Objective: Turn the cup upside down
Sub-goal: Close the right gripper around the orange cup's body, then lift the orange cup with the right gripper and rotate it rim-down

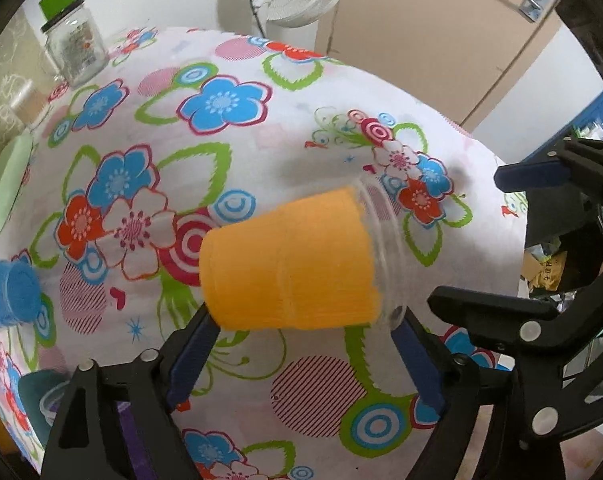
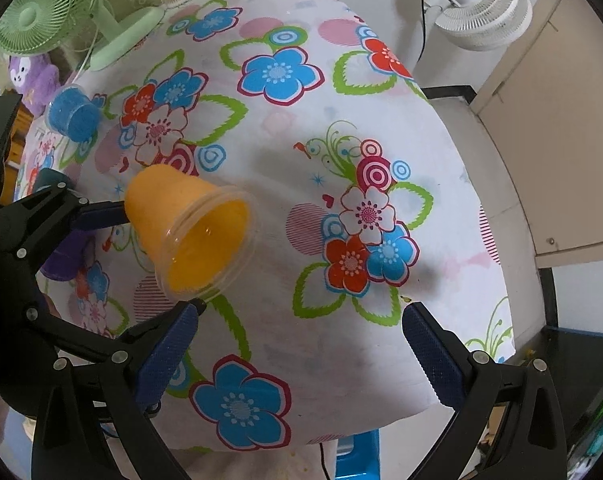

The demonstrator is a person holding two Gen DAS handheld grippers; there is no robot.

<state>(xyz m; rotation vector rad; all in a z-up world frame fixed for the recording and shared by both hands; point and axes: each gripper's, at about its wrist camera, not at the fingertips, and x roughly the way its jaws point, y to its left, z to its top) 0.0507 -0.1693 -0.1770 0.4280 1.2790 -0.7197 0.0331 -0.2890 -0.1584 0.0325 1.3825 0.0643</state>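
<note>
Left fingers [image 1: 209, 320] clamp the sideways orange cup [image 1: 289, 264]; right fingers [image 2: 169, 344] gape apart beside it.

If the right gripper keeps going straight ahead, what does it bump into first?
Probably just the flowered tablecloth. The right gripper has its jaws wide open with only cloth between them. The orange cup, held by the left gripper, sits off to the left, though depth is hard to judge.

Both wrist views look steeply down, close over the flowered tablecloth [image 1: 301, 92] (the left tilted clockwise). They share the orange cup [image 1: 289, 264] and white fan [image 2: 481, 12]; the right view faces the cup's mouth.
</note>
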